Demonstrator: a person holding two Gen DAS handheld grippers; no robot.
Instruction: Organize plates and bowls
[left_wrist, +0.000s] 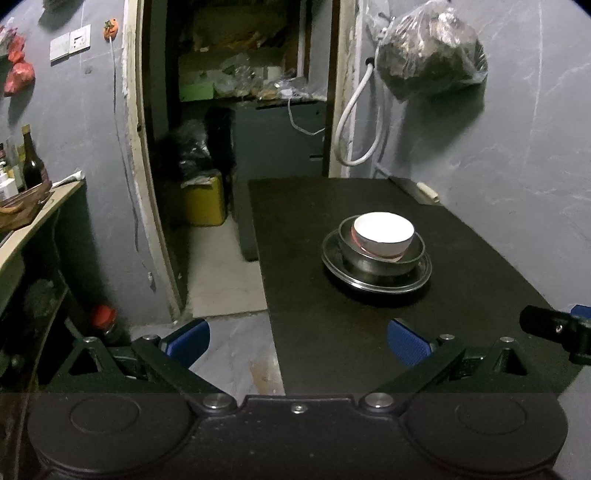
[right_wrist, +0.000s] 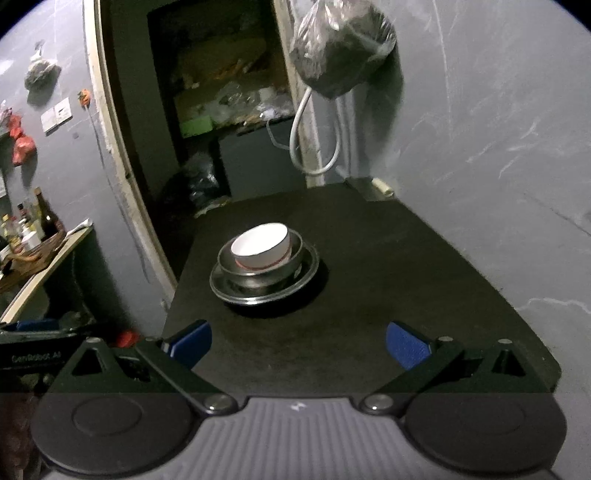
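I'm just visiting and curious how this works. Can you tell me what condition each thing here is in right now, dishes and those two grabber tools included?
White bowl: upright, empty, nested in the metal bowl.
Metal bowl: upright, sitting on the metal plate.
Metal plate: flat on the black table.
Left gripper: jaws open, holding nothing, short of the stack.
Right gripper: jaws open, holding nothing.
Plastic bag: tied, full, hanging on the wall.

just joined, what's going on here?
Dishes are stacked on the black table: a white bowl sits in a metal bowl on a metal plate. Both hand-held grippers, left and right, are open, empty and hang short of the stack.
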